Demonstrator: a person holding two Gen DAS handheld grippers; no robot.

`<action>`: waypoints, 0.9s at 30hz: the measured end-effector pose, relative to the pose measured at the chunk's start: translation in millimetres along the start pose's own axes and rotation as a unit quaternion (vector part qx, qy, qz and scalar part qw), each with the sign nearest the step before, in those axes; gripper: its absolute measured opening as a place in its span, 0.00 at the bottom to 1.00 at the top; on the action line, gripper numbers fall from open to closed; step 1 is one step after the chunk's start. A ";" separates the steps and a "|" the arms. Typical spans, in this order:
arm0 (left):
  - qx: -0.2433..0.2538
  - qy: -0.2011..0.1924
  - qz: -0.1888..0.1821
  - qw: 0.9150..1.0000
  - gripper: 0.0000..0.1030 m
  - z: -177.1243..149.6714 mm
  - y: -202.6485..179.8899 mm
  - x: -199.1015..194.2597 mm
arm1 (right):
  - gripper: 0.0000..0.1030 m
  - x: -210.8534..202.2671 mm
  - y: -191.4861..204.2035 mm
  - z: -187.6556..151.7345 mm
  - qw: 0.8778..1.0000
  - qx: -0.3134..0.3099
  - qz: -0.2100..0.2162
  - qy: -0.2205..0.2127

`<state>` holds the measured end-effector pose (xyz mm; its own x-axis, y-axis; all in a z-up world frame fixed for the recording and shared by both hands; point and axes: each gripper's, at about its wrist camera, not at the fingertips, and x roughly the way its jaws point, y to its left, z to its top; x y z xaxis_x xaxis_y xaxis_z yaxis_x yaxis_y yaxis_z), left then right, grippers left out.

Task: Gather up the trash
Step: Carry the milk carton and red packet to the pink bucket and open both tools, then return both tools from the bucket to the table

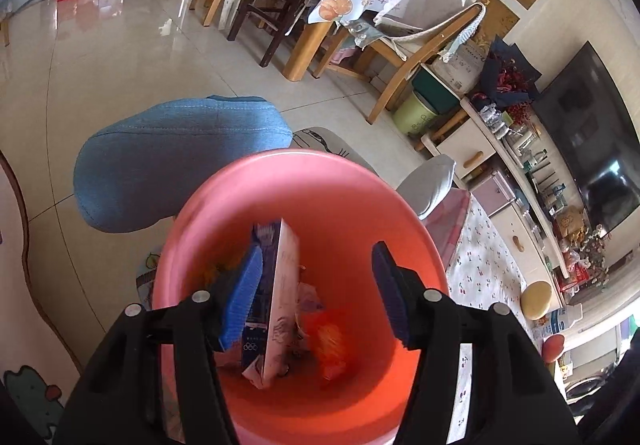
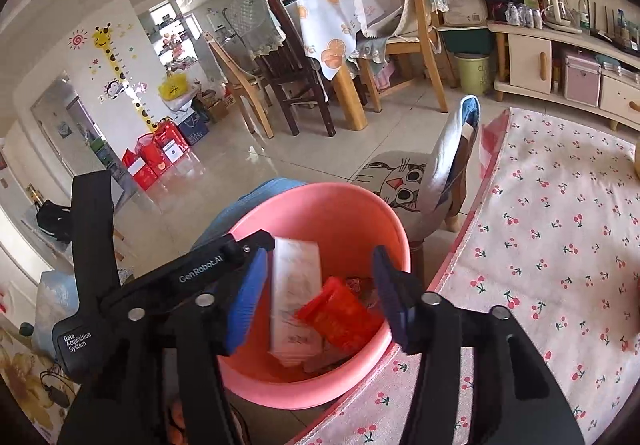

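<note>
One round pink plastic bin [image 2: 320, 205] holds one tall white carton [image 2: 296, 301] and one red packet [image 2: 340, 313]. Left gripper [image 1: 316, 285] and right gripper [image 2: 316, 293] both hover above it, fingers wide, gripping nothing.

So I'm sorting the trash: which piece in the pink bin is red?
The crinkled red wrapper, lying low in the pink bin beside the taller white carton.

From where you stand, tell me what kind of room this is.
Most likely a home's living and dining room: a dining table with wooden chairs, a TV cabinet, and children's wall stickers.
</note>
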<state>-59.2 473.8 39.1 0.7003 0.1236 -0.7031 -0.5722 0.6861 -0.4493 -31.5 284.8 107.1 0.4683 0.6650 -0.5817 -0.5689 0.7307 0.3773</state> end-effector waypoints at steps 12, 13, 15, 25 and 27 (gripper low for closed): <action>0.048 -0.107 -0.060 0.991 0.83 -10.7 -31.4 -27.4 | 0.88 -61.0 -33.3 -37.9 0.993 -0.025 -0.109 -0.024; 0.056 -0.114 -0.067 0.990 0.83 -12.6 -35.8 -30.1 | 0.88 -66.0 -36.1 -42.3 0.992 -0.030 -0.119 -0.025; 0.065 -0.127 -0.083 0.986 0.86 -16.9 -43.5 -35.1 | 0.88 -77.6 -41.5 -50.1 0.989 -0.038 -0.138 -0.033; 0.117 -0.118 -0.120 0.979 0.89 -45.0 -77.0 -40.0 | 0.95 -145.4 -69.1 -73.8 0.978 -0.042 -0.187 -0.083; 0.127 -0.104 -0.118 0.979 0.89 -50.6 -82.5 -38.1 | 0.95 -156.0 -73.9 -77.3 0.975 -0.041 -0.199 -0.083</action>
<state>-60.3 376.2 75.0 0.8877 0.0650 -0.4557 -0.2767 0.8665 -0.4155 -114.7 115.1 114.3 0.7631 0.3511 -0.5426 -0.3676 0.9263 0.0825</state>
